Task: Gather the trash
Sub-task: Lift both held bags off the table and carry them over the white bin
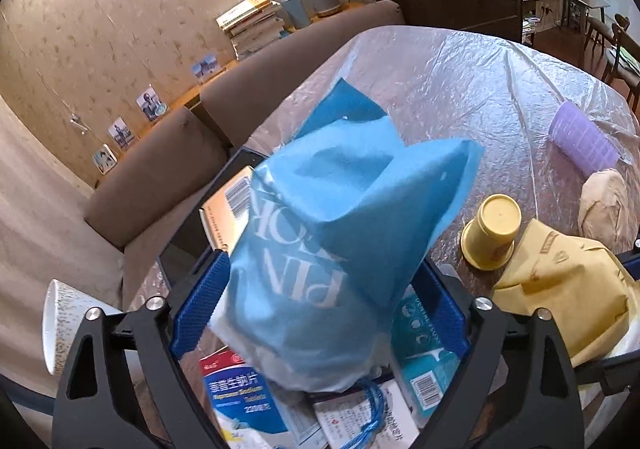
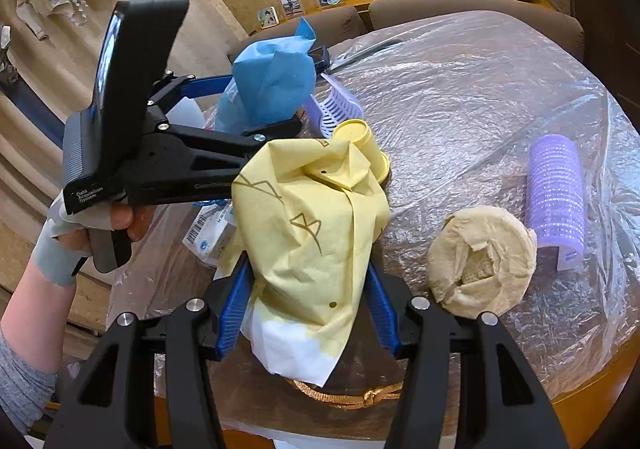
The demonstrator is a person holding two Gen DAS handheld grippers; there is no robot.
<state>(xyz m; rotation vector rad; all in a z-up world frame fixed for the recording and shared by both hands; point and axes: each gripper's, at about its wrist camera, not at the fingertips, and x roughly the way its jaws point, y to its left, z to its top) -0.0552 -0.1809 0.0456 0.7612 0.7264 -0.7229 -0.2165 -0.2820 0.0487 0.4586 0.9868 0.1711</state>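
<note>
My left gripper (image 1: 320, 289) is shut on a blue drawstring bag (image 1: 332, 249), held above a pile of cartons and packets (image 1: 248, 397). The blue bag also shows in the right wrist view (image 2: 272, 89), with the left gripper around it. My right gripper (image 2: 308, 289) is shut on a yellow paper bag (image 2: 316, 233), which also shows in the left wrist view (image 1: 560, 289). A yellow paper cup (image 1: 490, 231) lies on its side beside it, also seen in the right wrist view (image 2: 360, 141).
The round table (image 2: 480, 89) is covered with clear plastic film. A crumpled beige paper wad (image 2: 482, 261) and a purple ribbed cup (image 2: 554, 189) lie at the right. A purple basket (image 2: 334, 109) sits behind the yellow cup. A white speckled cup (image 1: 64, 321) is at the left; a sofa stands behind.
</note>
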